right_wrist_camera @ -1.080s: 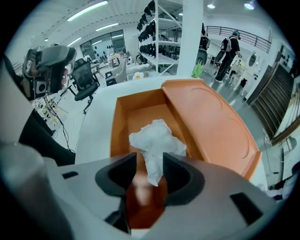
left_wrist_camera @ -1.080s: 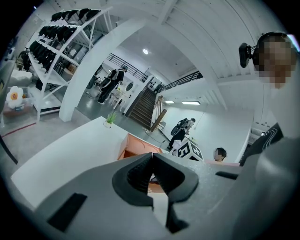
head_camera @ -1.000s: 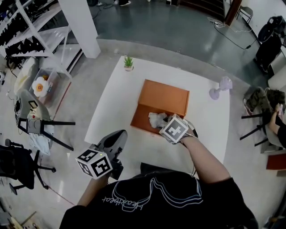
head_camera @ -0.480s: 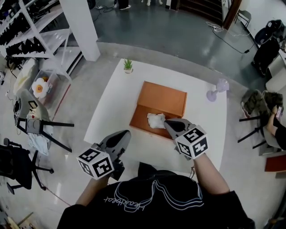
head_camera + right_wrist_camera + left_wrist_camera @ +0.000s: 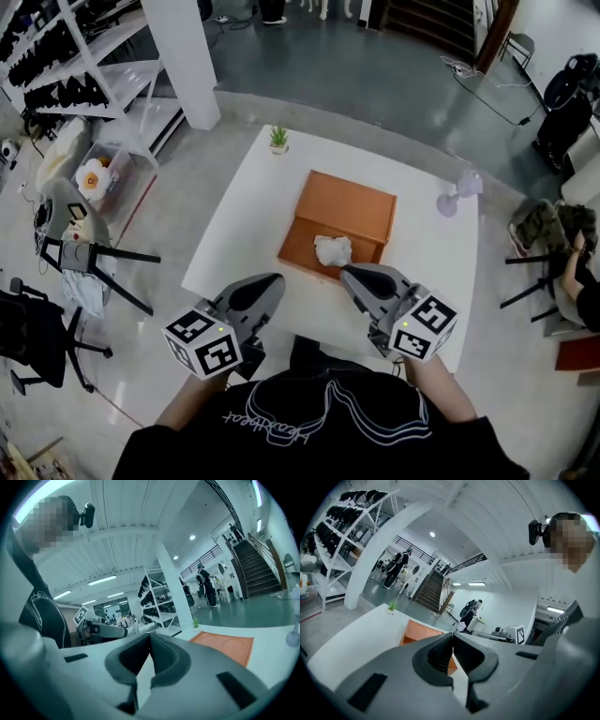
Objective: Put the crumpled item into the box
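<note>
An open orange box [image 5: 309, 246] lies on the white table [image 5: 234, 225], its lid [image 5: 345, 204] folded back on the far side. The white crumpled item [image 5: 333, 249] rests inside the box's near half. My right gripper [image 5: 349, 275] is shut and empty, held at the table's near edge, just short of the box. My left gripper [image 5: 272, 282] is shut and empty too, at the near edge to the left. In the left gripper view the box [image 5: 423, 634] shows beyond the closed jaws; in the right gripper view the orange lid [image 5: 225, 645] shows.
A small potted plant [image 5: 279, 138] stands at the table's far left corner and a pale lilac desk fan [image 5: 454, 194] at the far right. Chairs [image 5: 80, 258] and shelving [image 5: 84, 75] stand to the left, another chair [image 5: 544, 244] to the right.
The right gripper let go of the crumpled item in the box, drew back toward me to the table's near edge, and shut. The left gripper barely moved.
</note>
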